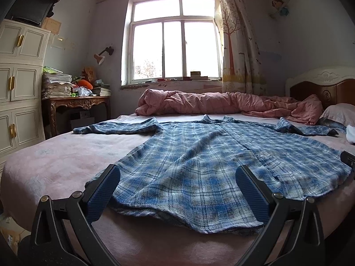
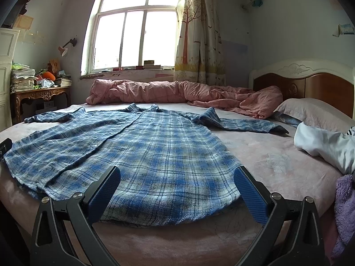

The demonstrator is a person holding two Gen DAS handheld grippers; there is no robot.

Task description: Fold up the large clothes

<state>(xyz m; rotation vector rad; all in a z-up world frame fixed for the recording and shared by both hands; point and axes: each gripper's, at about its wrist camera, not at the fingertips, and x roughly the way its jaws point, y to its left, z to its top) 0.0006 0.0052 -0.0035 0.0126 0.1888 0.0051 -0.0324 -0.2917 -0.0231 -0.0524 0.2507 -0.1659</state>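
Observation:
A blue plaid button-up shirt lies flat and face up on the pink bed, collar toward the window, both sleeves spread out sideways. My left gripper hovers open just above the shirt's hem on its left half, nothing between its blue pads. My right gripper is open too, over the hem of the shirt's right half, its right pad near the shirt's side edge. A black tip of the other gripper shows at the right edge of the left wrist view and the left edge of the right wrist view.
A crumpled pink quilt lies along the far side of the bed under the window. A pillow and a headboard are at the right, with white clothing and a purple fabric. A cabinet and a cluttered desk stand left.

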